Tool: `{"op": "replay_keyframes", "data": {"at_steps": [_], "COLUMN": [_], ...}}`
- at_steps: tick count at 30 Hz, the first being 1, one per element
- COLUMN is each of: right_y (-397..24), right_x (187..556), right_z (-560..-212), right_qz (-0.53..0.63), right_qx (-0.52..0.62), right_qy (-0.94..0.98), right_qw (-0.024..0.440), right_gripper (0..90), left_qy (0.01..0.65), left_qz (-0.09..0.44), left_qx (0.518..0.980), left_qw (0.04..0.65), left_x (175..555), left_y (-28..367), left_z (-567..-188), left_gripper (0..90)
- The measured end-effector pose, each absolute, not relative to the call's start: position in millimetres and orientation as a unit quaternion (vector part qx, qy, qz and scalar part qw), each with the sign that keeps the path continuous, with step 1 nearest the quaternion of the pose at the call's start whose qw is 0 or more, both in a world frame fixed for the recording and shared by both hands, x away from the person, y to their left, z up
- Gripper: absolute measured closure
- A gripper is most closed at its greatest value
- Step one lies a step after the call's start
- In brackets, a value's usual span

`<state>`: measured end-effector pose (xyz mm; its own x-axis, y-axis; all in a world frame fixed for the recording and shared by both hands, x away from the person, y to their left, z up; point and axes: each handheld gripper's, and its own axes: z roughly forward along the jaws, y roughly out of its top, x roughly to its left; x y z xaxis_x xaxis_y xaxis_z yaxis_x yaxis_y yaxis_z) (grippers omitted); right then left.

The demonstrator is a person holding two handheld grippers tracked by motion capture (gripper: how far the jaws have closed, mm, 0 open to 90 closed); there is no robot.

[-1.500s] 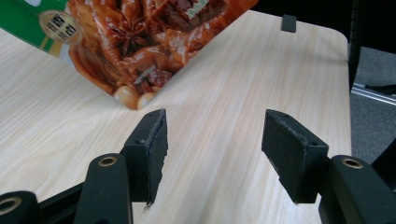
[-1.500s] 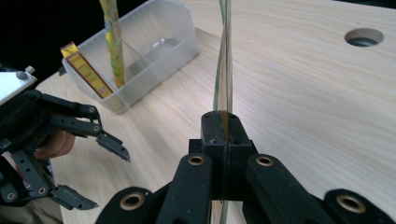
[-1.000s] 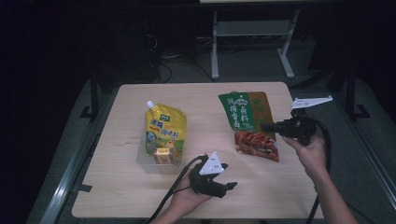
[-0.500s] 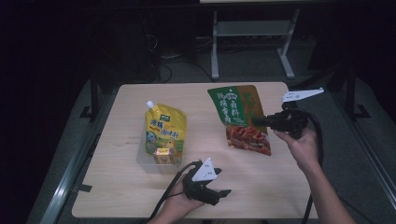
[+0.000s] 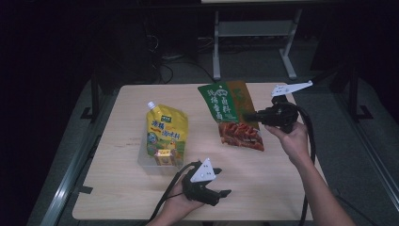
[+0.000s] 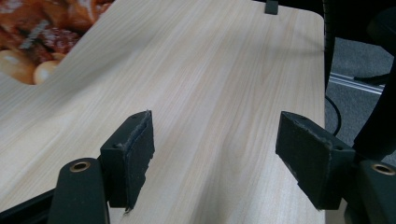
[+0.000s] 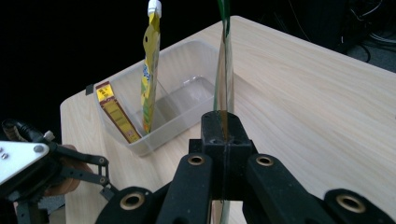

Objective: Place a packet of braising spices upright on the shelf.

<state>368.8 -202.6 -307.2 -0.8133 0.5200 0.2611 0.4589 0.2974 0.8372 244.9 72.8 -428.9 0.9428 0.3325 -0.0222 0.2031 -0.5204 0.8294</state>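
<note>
High view: right gripper (image 5: 251, 116), raised above the table (image 5: 282, 188), pinches the green snack bag (image 5: 230, 113); left gripper (image 5: 221, 194), jaws just spreading, empty, beside the clear bin (image 5: 143, 160) holding a yellow pouch (image 5: 167, 129).

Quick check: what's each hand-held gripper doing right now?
Left hand-held gripper: open, nothing between its jaws.
Right hand-held gripper: closed on the green snack bag.

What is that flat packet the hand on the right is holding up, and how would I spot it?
Start at the pale wooden table, then go to its far right part, where the right gripper is shut on the edge of a snack bag. It is green on top with a reddish food photo below, unlike the yellow spouted pouch standing in the clear plastic tub.
</note>
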Motion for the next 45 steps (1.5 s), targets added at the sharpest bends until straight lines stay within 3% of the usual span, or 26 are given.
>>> {"op": "replay_keyframes", "data": {"at_steps": [32, 45], "right_y": [-139.0, -93.5], "right_x": [414.4, 442.8], "right_z": [-284.1, -280.5], "right_qz": [0.533, 0.542], "right_qx": [0.250, 0.232], "right_qy": [0.808, 0.808], "right_qw": [0.013, -0.001], "right_gripper": [89.8, 89.7], "left_qy": [0.154, 0.149], "left_qz": [0.060, 0.062], "left_qx": [0.866, 0.869], "left_qw": [0.472, 0.469], "left_x": [245.6, 246.4], "left_y": [75.0, 76.0], "left_z": [-429.5, -430.4], "left_gripper": [27.0, 27.0]}}
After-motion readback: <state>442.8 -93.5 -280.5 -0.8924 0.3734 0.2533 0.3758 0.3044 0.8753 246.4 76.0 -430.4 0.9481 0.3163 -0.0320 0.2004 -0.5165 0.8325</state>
